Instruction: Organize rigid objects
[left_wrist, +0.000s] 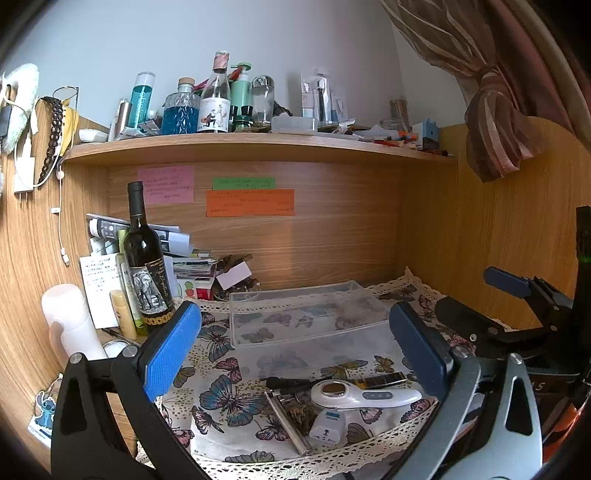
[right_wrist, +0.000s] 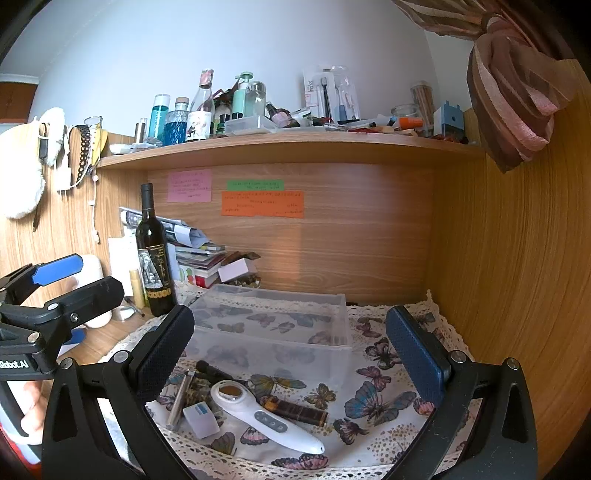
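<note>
Left gripper (left_wrist: 295, 343) wide open, nothing between its blue pads, hovering over the near part of the butterfly cloth (left_wrist: 229, 402). Right gripper (right_wrist: 290, 345) also wide open and empty, held above the same cloth; it shows in the left view too, at the right edge.

Rigid items lie clustered on the cloth, near edge: white handheld device (right_wrist: 258, 413) with a round amber window and buttons, lying flat, tip toward the cloth's front. A dark brown cylinder (right_wrist: 299, 408) touches its side. White plug adapter (right_wrist: 201, 419) just beside the device's head. Silver metal tube (right_wrist: 181, 400) beside the adapter, angled. A black stick-like item (right_wrist: 212, 368) behind the device; cannot tell what it is.

Clear plastic box (right_wrist: 273, 325) sits behind the cluster, open-topped, against the desk's back panel. Dark wine bottle (right_wrist: 153, 258) stands upright left of the box, off the cloth, with stacked books (right_wrist: 201, 258) behind it. Sticky notes (right_wrist: 262, 203) on the back panel. Shelf (right_wrist: 288, 147) above, crowded with bottles.
</note>
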